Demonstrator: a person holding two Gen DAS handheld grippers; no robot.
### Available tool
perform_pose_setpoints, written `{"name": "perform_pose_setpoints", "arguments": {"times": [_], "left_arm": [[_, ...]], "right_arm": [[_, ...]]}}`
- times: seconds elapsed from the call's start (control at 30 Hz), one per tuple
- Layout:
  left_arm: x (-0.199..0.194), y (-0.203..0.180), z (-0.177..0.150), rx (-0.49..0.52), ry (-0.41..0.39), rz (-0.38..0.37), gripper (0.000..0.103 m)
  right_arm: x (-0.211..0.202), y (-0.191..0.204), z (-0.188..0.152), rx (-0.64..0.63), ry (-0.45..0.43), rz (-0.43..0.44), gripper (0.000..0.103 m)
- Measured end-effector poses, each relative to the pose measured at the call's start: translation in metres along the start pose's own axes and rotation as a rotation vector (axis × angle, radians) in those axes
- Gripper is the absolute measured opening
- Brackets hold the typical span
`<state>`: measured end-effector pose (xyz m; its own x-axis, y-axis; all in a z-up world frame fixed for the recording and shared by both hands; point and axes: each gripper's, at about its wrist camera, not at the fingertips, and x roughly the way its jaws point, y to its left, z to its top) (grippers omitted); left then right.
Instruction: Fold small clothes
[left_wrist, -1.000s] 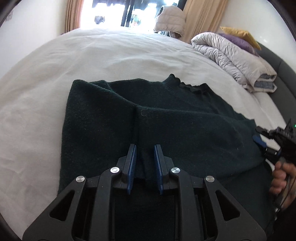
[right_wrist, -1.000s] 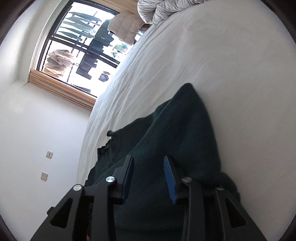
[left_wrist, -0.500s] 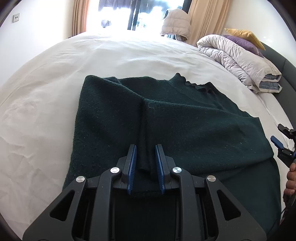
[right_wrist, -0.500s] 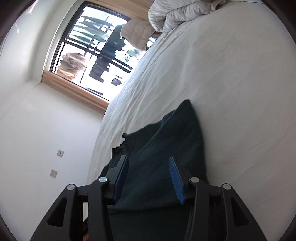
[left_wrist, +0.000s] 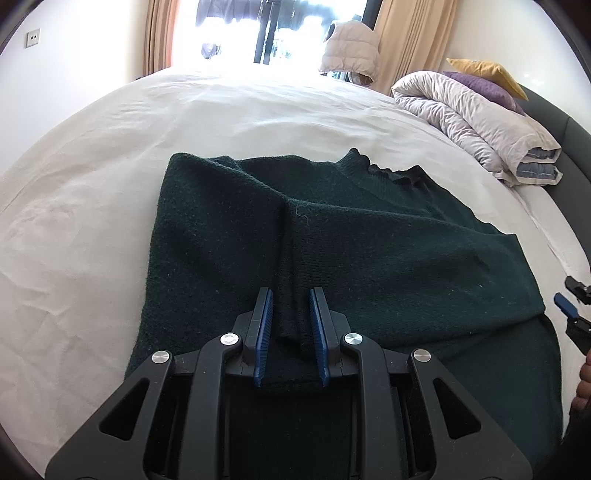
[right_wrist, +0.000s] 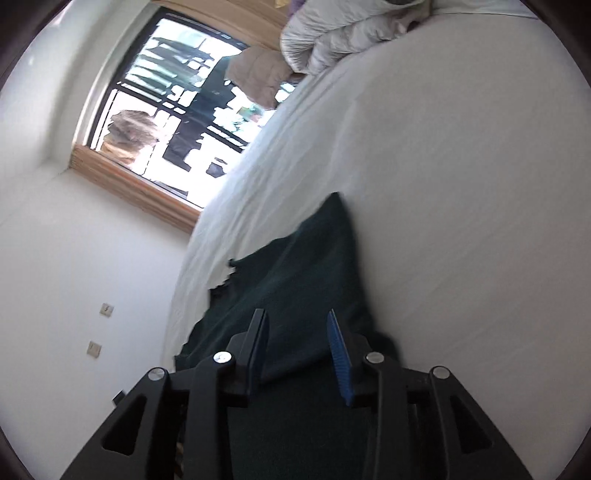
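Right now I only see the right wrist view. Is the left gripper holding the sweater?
Observer: Yes. The left gripper is shut on a raised ridge of the sweater, about midway along its near edge.
Operator: Is my right gripper over the sweater?
Observer: No. In the left wrist view the right gripper is past the sweater's right edge, over the sheet. Its jaws are closing with nothing between them.
Operator: Any sleeve sticking out on the left?
Observer: None that I can see. The left edge runs straight, with bare sheet beside it.
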<state>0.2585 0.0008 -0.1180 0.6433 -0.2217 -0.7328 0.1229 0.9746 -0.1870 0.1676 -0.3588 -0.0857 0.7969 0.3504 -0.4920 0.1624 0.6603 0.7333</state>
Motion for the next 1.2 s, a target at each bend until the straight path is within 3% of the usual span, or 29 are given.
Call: {"name": "perform_pose_setpoints", "arguments": {"times": [0.1,0.27,0.33,0.47,0.53,0.6,0.67,0.77,0.83,0.93,1.03,1.1,1.17,1.2], "left_arm": [[-0.011,0.002,-0.001,-0.029,0.010,-0.002,0.022],[-0.015,0.008,-0.012,-0.032,-0.015,-0.030,0.023],[-0.012,0.018,-0.013,-0.071,-0.012,-0.078,0.024],[-0.010,0.024,-0.017,-0.084,-0.032,-0.101,0.025],[-0.009,0.022,-0.018,-0.073,-0.043,-0.087,0.025],[-0.008,0.022,-0.019,-0.073,-0.046,-0.086,0.025],[-0.006,0.023,-0.019,-0.077,-0.045,-0.091,0.025],[-0.005,0.024,-0.019,-0.078,-0.045,-0.090,0.025],[-0.004,0.024,-0.018,-0.075,-0.045,-0.086,0.025],[-0.004,0.022,-0.017,-0.066,-0.043,-0.075,0.025],[-0.004,0.022,-0.017,-0.064,-0.042,-0.073,0.025],[-0.005,0.022,-0.017,-0.065,-0.042,-0.074,0.025],[-0.005,0.021,-0.017,-0.065,-0.042,-0.074,0.025],[-0.005,0.021,-0.017,-0.066,-0.042,-0.075,0.025]], "right_arm": [[0.024,0.039,-0.009,-0.092,0.074,0.049,0.040],[0.086,0.072,-0.026,-0.133,0.177,0.084,0.040],[0.101,0.071,-0.021,-0.125,0.185,0.096,0.040],[0.122,0.023,0.006,-0.009,0.202,-0.008,0.038],[0.113,-0.008,0.023,0.077,0.155,0.006,0.022],[0.093,-0.038,0.039,0.157,0.067,-0.014,0.021],[0.070,-0.059,0.048,0.204,-0.017,-0.099,0.020],[0.048,-0.052,0.045,0.192,-0.058,-0.121,0.026],[0.049,-0.023,0.031,0.105,-0.011,-0.056,0.028],[0.078,0.026,-0.002,-0.018,0.128,0.032,0.036],[0.112,0.057,-0.026,-0.101,0.216,0.042,0.037],[0.126,0.052,-0.031,-0.075,0.234,0.013,0.042],[0.127,0.032,-0.028,-0.006,0.212,0.031,0.031],[0.124,0.025,-0.025,0.026,0.198,0.026,0.020]]}}
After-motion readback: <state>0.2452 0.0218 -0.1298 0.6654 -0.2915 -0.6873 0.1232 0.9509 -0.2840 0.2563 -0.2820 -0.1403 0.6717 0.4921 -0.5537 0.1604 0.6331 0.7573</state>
